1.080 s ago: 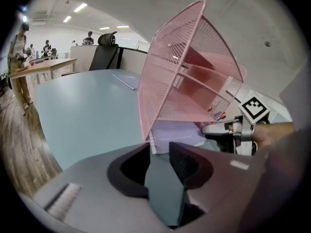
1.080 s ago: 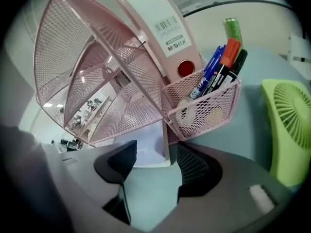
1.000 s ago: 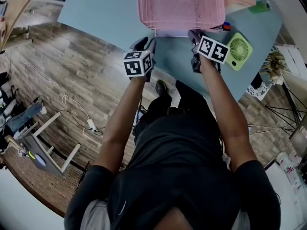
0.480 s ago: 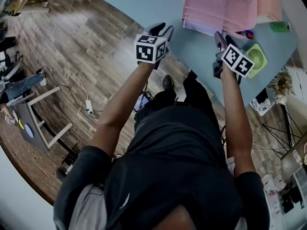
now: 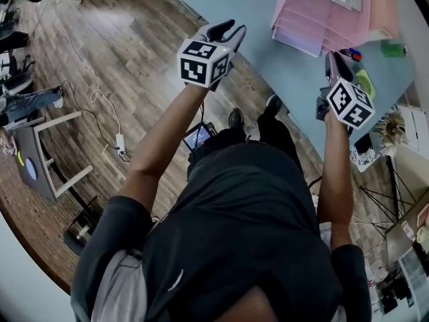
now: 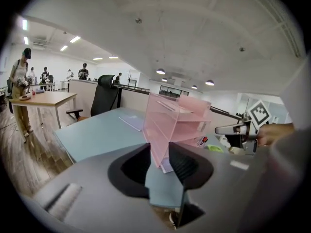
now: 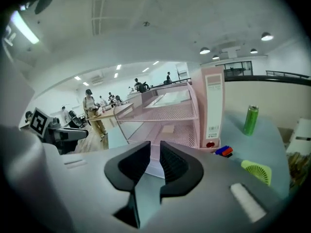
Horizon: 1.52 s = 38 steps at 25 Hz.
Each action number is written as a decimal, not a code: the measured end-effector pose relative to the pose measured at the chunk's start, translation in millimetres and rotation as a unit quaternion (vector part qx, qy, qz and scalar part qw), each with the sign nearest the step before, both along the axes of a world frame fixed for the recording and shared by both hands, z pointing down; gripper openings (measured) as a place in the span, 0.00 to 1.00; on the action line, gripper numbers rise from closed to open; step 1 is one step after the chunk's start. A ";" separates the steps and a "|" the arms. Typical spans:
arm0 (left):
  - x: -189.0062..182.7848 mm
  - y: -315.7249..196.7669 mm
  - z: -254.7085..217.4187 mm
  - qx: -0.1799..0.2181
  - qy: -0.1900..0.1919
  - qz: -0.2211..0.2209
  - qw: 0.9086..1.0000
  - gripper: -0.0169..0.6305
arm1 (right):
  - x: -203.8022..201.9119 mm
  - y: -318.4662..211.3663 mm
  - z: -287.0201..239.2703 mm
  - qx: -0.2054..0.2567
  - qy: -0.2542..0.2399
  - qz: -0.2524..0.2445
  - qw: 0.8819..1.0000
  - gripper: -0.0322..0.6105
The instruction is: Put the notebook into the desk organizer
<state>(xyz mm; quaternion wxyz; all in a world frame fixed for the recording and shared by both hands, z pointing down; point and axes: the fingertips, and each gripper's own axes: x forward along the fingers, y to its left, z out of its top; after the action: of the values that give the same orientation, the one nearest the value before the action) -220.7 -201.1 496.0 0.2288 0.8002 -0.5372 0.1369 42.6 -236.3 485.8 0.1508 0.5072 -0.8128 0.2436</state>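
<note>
The pink mesh desk organizer (image 5: 328,12) stands on the blue desk (image 5: 268,19). A pale notebook (image 7: 156,167) lies in its bottom tier, its near edge showing under the pink wall (image 6: 166,165). Both grippers hang apart from it, raised over the desk's front edge. My left gripper (image 5: 231,27) holds nothing; its jaws (image 6: 159,147) have just been closing a little and still stand a gap apart. My right gripper (image 5: 332,58) is empty too. Its jaws (image 7: 155,147) have just been closing from wide to a thin slit, with nothing between them.
Right of the organizer lie red and blue pens (image 5: 352,54), a green fan (image 5: 365,82) and a green can (image 5: 395,47). A pink binder (image 7: 213,106) stands at the organizer's right end. Wooden floor with cables (image 5: 100,113) is below; people stand far off (image 6: 19,81).
Both grippers have risen and drawn back from the organizer's front. The right jaws have gone from wide apart to nearly together. The head view has swung left.
</note>
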 end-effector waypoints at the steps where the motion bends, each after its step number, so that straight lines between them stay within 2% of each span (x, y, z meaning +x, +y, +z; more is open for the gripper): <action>1: -2.0 3.1 -10.2 0.009 0.000 0.002 1.000 0.30 | -2.9 3.6 -11.3 0.011 0.000 -0.008 1.000 0.15; 7: -10.2 27.3 -68.2 0.057 0.003 0.025 0.998 0.30 | -24.1 28.6 -89.4 0.086 -0.006 -0.047 0.995 0.15; 12: -4.0 54.0 -110.1 0.087 -0.008 0.059 0.994 0.30 | -37.8 56.0 -153.0 0.151 0.004 -0.079 0.985 0.15; 17: 1.1 85.3 -151.8 0.124 -0.024 0.073 0.989 0.30 | -41.2 89.0 -201.1 0.203 0.027 -0.085 0.975 0.15; 28: 11.3 131.7 -204.7 0.187 -0.027 0.079 0.979 0.30 | -23.1 142.4 -248.1 0.254 0.029 -0.069 0.964 0.15; 38: 12.9 149.3 -200.4 0.178 -0.010 0.092 0.980 0.30 | -5.0 160.8 -255.3 0.260 0.030 -0.039 0.964 0.15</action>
<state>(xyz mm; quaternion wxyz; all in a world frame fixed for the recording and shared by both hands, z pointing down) -207.8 -51.8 295.7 0.0638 0.8726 -0.4795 0.0677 37.7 -75.5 230.4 0.0481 0.5038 -0.8625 0.0026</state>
